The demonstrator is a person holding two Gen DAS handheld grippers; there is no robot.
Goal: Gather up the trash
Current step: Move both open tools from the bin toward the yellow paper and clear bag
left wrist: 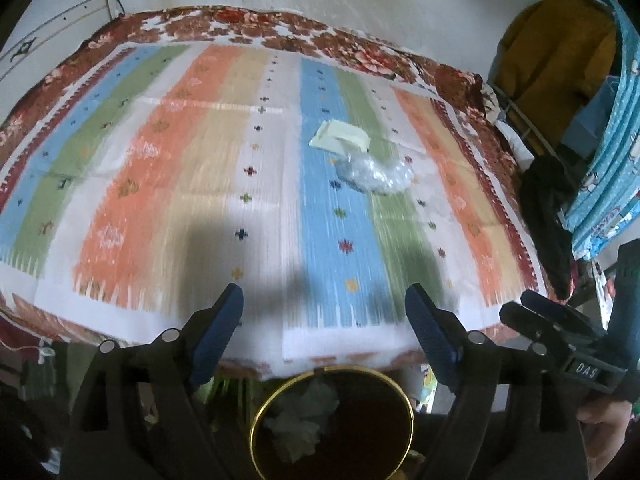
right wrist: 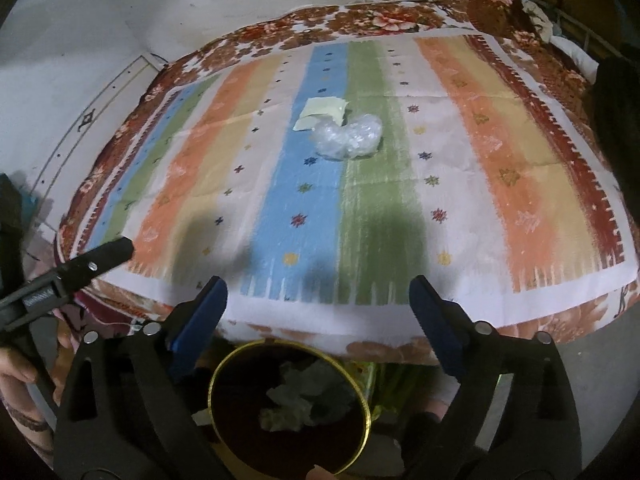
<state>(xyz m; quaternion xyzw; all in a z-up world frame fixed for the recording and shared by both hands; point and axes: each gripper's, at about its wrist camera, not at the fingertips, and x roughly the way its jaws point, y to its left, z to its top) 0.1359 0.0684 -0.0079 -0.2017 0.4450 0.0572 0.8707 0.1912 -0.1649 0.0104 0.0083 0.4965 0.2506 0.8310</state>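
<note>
On the striped cloth (left wrist: 240, 160) lie a pale yellow paper scrap (left wrist: 340, 136) and, touching it, a crumpled wad of clear plastic (left wrist: 372, 172). The right wrist view shows the same paper scrap (right wrist: 322, 114) and plastic wad (right wrist: 348, 138). My left gripper (left wrist: 324, 294) hangs open and empty over the cloth's near edge, well short of both. My right gripper (right wrist: 318, 283) is open and empty too. Below both stands a dark bin with a gold rim (left wrist: 256, 412) (right wrist: 214, 384). Crumpled paper (left wrist: 300, 420) (right wrist: 296, 404) lies inside it.
The cloth lies over a floral red blanket (right wrist: 400, 16) against a white wall. At the right edge are a blue patterned bag (left wrist: 612, 152), a yellow garment (left wrist: 560, 60) and a dark cloth (left wrist: 552, 220). A finger of the other gripper (left wrist: 536, 316) (right wrist: 100, 258) shows in each view.
</note>
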